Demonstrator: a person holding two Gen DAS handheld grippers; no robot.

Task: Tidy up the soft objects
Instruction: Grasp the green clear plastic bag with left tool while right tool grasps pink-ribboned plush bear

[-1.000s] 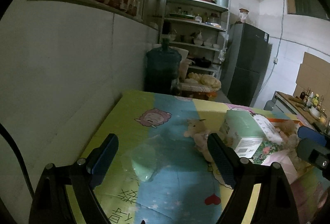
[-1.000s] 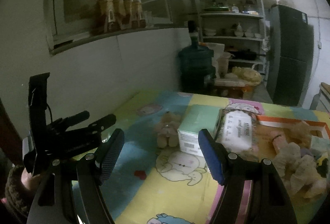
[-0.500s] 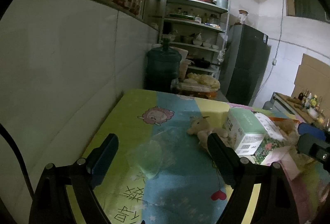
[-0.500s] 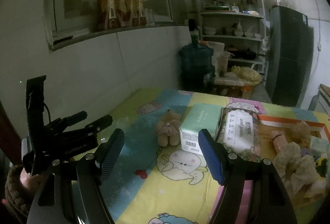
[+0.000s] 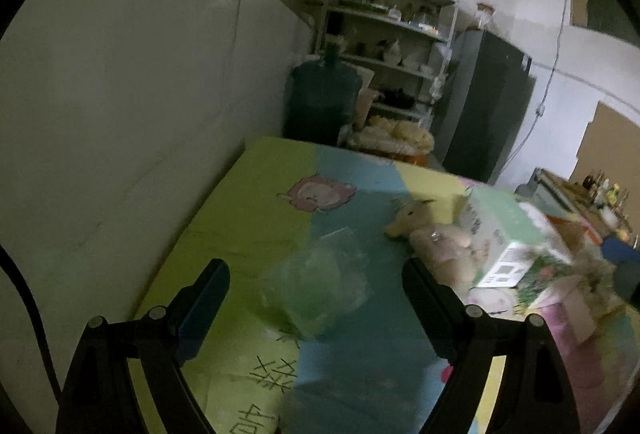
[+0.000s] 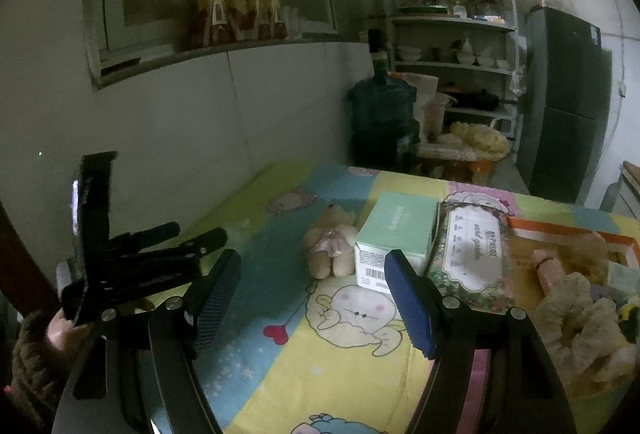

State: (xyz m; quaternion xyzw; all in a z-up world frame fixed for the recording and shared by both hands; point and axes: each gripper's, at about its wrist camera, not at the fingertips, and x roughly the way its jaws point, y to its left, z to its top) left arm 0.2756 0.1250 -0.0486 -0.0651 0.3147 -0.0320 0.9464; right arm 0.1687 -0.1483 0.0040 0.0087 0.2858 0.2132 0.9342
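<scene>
Item: crumpled clear plastic bag with a pale green tint [image 5: 316, 286]. It lies loose on the cartoon-printed tablecloth [image 5: 248, 218], lower centre of the left wrist view, in line with the gap between the left jaws. Judged the next thing to be picked up, since the left gripper is aimed squarely at it.

Item: small beige plush bear in a pink skirt [image 6: 330, 248]. It lies on its back at centre of the right wrist view, its side against the mint-green cardboard tissue box [image 6: 394, 240]. The box touches a floral-printed soft tissue pack [image 6: 472, 254] to its right. Lined up side by side, these three read as already sorted.

Item: orange-rimmed shallow tray [image 6: 568, 230], right edge of the right wrist view. It holds fluffy beige scrunchies [image 6: 580, 318] and other small soft pieces too blurred to name; judged the collecting place.

Item: left gripper [image 5: 316, 294]. Jaws stand wide apart, one either side of the bag, nothing clamped. Whether the pads touch the bag cannot be told; they appear clear of it.

Item: right gripper [image 6: 312, 298]. Jaws wide apart over bare tablecloth at lower centre, holding and touching nothing, short of the box and bear. Judged to be waiting.

Item: person's hand [image 6: 64, 330] in a brown knitted sleeve [image 6: 28, 354], lower left of the right wrist view, gripping the left tool's handle.
</scene>
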